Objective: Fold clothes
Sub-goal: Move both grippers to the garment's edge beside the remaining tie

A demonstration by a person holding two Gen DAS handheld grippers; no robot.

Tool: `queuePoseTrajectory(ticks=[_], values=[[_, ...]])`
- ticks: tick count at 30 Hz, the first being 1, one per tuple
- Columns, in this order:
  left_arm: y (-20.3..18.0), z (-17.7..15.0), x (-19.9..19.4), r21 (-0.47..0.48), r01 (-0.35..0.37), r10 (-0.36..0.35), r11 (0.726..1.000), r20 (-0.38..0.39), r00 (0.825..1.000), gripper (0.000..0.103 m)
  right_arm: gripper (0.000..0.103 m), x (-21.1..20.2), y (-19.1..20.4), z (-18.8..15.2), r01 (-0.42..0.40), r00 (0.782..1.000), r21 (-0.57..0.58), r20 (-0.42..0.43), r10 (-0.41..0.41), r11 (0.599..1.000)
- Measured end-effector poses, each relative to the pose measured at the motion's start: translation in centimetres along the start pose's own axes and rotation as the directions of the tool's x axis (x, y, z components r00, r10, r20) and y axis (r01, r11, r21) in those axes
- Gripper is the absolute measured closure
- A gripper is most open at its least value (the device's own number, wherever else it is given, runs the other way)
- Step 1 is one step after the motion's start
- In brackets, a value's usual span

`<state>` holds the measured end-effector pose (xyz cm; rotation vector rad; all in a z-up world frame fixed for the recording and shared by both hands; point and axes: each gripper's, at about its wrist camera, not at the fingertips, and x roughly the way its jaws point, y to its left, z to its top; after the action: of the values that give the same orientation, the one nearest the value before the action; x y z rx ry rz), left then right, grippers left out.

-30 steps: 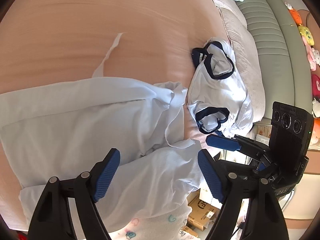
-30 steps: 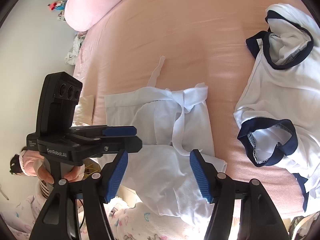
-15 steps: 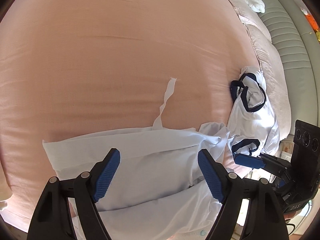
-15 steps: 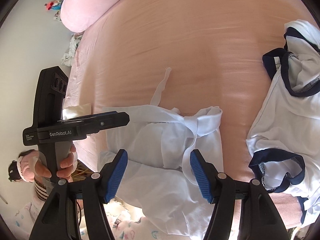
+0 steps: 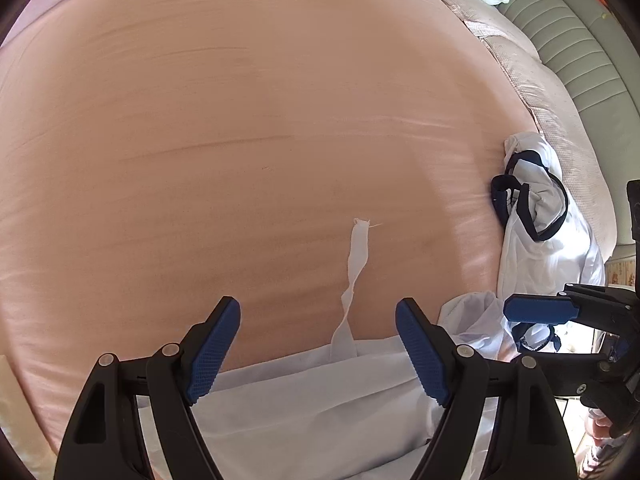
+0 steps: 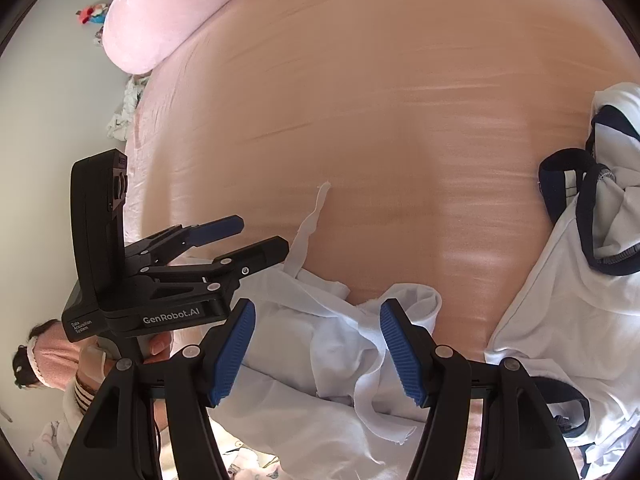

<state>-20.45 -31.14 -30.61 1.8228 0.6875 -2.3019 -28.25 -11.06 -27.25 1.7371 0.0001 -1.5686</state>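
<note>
The left gripper (image 5: pixel 318 354) is wide open and holds nothing; it hangs over the pale blue garment (image 5: pixel 320 404), maybe so it can reach an edge. That garment lies at 6 o'clock on the pink bed (image 5: pixel 248 128), and its thin tie strap (image 5: pixel 356 272) points to 12. The right gripper (image 6: pixel 318 354) is wide open and empty too. A white shirt with navy trim (image 6: pixel 568 288) sits bunched at 3 o'clock. The garment's near part is cut off, so its folds are hard to tell.
</note>
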Motion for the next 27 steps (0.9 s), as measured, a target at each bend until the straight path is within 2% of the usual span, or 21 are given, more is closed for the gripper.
queuePoseTrajectory(ticks=[3, 9, 16, 19, 22, 27], values=[[0.1, 0.4, 0.9, 0.000, -0.001, 0.001, 1.000, -0.011, 1.000, 0.023, 0.038, 0.3, -0.3, 0.4, 0.008, 1.000, 0.022, 0.005, -0.008, 1.000], [-0.3, 0.1, 1.9, 0.032, -0.025, 0.026, 0.999, -0.012, 1.000, 0.023, 0.038, 0.8, -1.9, 1.4, -0.032, 0.999, 0.114, 0.014, 0.031, 0.993], [-2.2, -1.0, 2.4, 0.110, -0.106, 0.102, 0.988, 0.041, 0.994, 0.024, 0.038, 2.3, -2.4, 3.7, -0.139, 0.990, 0.227, 0.051, 0.131, 0.964], [-2.6, -1.5, 2.4, 0.104, -0.100, 0.094, 0.990, 0.060, 0.994, 0.025, 0.038, 4.1, -2.3, 4.5, -0.201, 0.980, 0.261, 0.041, 0.197, 0.944], [-2.8, -2.0, 2.3, 0.087, -0.086, 0.079, 0.992, 0.078, 0.994, 0.025, 0.038, 5.5, -2.5, 4.6, -0.213, 0.977, 0.295, 0.038, 0.212, 0.931], [-3.1, -2.9, 2.2, 0.060, -0.061, 0.054, 0.996, 0.108, 0.993, 0.052, 0.038, 7.6, -2.9, 4.6, -0.224, 0.973, 0.350, 0.035, 0.226, 0.909]])
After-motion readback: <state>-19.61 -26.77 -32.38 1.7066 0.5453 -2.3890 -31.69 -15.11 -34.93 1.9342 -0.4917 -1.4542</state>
